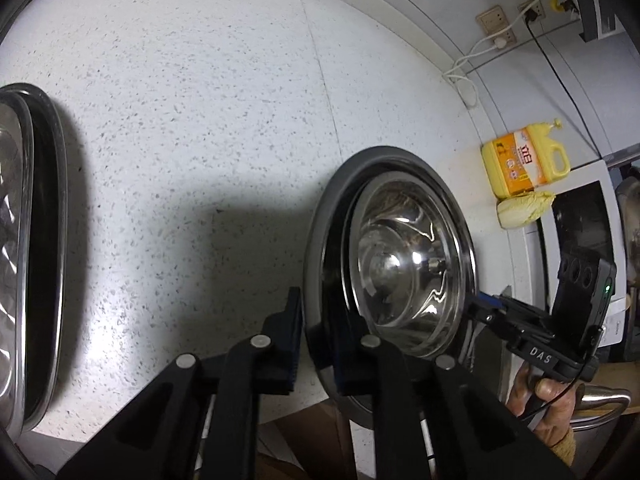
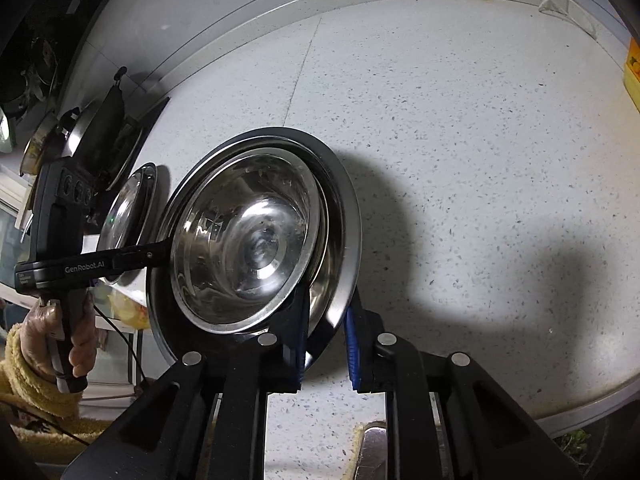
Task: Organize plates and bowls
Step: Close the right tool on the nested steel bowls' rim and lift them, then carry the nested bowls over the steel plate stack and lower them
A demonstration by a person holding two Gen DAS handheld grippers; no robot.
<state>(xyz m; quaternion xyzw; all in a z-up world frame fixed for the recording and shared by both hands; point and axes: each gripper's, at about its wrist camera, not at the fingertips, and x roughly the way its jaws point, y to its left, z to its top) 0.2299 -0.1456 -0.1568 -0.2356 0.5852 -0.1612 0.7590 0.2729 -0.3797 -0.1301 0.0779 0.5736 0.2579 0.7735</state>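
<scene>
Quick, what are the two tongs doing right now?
Left tongs: closed on the near rim of the dark plate that carries the steel bowl.
Right tongs: closed on the same plate's opposite rim.

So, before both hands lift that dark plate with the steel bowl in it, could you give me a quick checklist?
1. left gripper clamped on dark plate rim: ok.
2. right gripper clamped on the opposite rim: ok.
3. steel bowl seated inside the plate: ok.
4. Bowl centred: not ok, it sits toward one side.
5. Bare countertop beyond the plate: ok.
6. Plate level: cannot tell.
</scene>
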